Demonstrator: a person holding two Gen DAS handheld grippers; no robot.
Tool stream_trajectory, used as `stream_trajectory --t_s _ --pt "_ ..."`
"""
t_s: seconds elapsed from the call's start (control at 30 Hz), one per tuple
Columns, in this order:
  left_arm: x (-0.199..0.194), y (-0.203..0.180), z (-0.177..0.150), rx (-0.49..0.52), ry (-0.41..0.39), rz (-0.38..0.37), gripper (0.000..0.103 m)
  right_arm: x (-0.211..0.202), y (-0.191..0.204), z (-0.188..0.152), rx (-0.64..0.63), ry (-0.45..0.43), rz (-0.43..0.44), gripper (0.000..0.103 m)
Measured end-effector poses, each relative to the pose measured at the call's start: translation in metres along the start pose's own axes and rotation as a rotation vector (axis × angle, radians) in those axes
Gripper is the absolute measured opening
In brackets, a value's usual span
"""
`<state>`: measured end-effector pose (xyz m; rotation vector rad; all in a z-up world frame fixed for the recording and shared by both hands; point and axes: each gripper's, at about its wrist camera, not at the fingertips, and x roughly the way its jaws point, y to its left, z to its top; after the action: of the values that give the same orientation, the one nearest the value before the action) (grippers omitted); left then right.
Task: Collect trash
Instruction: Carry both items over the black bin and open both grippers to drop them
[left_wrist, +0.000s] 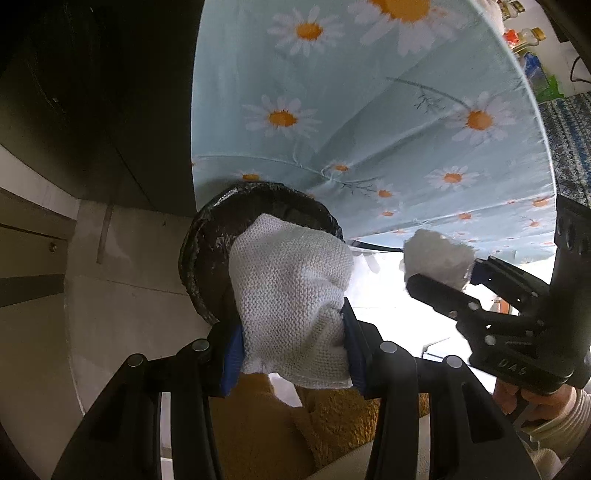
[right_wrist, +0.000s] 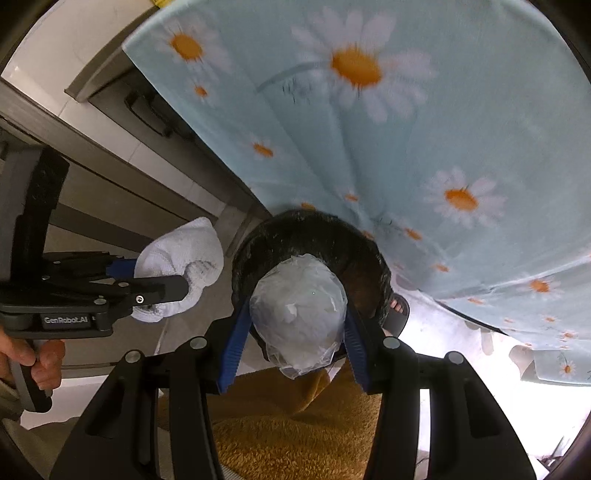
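While both grippers point down beside the round bin lined with a black plastic bag (right_wrist: 310, 236), each holds a piece of trash. Left of the bin's rim, the left gripper (right_wrist: 162, 277) is clamped on a white knitted cotton glove (right_wrist: 181, 258), its blue pads pressing both sides. Directly above the bin's opening, the right gripper (right_wrist: 295, 332) is closed on a crumpled ball of clear plastic film (right_wrist: 299, 314). Behind the bin hangs a pale blue daisy-print tablecloth (right_wrist: 461, 129); below it, mustard-yellow fleece fabric (right_wrist: 295, 424).
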<state>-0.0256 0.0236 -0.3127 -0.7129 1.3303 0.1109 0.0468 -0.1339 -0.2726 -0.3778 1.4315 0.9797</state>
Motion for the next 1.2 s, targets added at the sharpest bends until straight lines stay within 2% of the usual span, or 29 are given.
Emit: stream_trajectory --t_s 0.17,0.2,0.23,0.27,0.7,1.2 --pt "0.004 0.004 0.002 -0.019 0.012 0.0 0.046 0.011 -0.004 0.005 0.008 0.01 -0.003 0.05" --pt "0.004 0.003 0.004 -0.014 0.008 0.003 0.048 0.01 -0.007 0.006 0.012 0.009 0.002 0.055" --pt "0.003 0.003 0.005 -0.017 0.005 0.012 0.057 0.009 -0.009 0.007 0.015 0.004 0.001 0.059" --pt "0.003 0.003 0.005 -0.022 0.004 0.01 0.058 0.008 -0.01 0.008 0.02 -0.006 -0.008 0.064" --pt "-0.004 0.003 0.014 -0.023 0.005 0.02 0.058 -0.015 -0.028 0.003 0.072 -0.042 -0.019 0.064" --pt "-0.071 -0.016 0.022 0.029 -0.123 -0.002 0.058 -0.08 -0.024 0.006 0.106 -0.186 -0.038 0.064"
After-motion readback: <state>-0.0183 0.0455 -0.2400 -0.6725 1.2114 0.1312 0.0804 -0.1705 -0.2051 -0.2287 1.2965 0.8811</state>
